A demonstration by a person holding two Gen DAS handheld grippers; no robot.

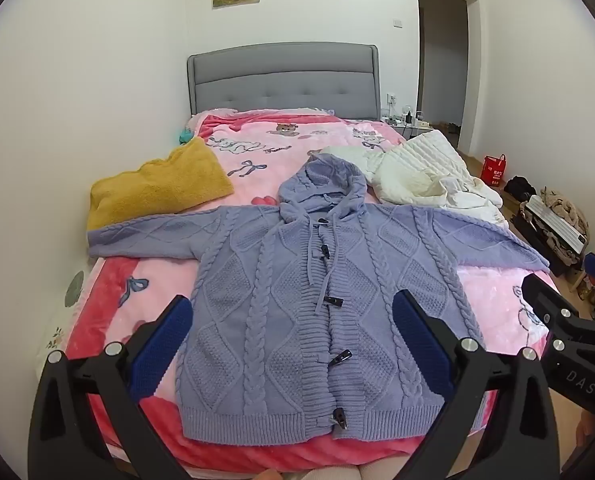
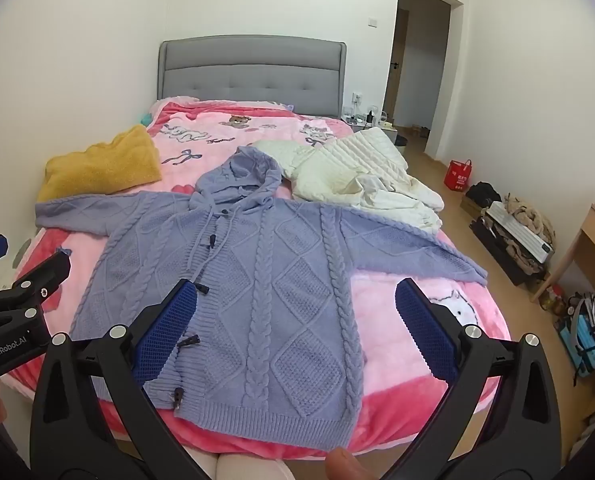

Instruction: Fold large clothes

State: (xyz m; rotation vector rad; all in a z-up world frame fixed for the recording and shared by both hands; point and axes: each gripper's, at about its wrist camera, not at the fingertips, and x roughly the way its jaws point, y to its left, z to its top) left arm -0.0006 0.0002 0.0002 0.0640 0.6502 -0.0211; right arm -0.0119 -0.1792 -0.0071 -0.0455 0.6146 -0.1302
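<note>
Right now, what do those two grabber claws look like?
The left gripper and right gripper match: black plastic arms, silver round bolts, dark blue waffle-textured finger pads. White lettering reads "GenRobot.AI" on the left, "DAS" on the right.

Lavender cable-knit cardigan (image 1: 297, 300) lying centre; pink cartoon-print blanket (image 1: 257, 148) showing behind; mustard sweater (image 1: 157, 188) upper left; cream quilted coat (image 1: 425, 172) upper right.
</note>
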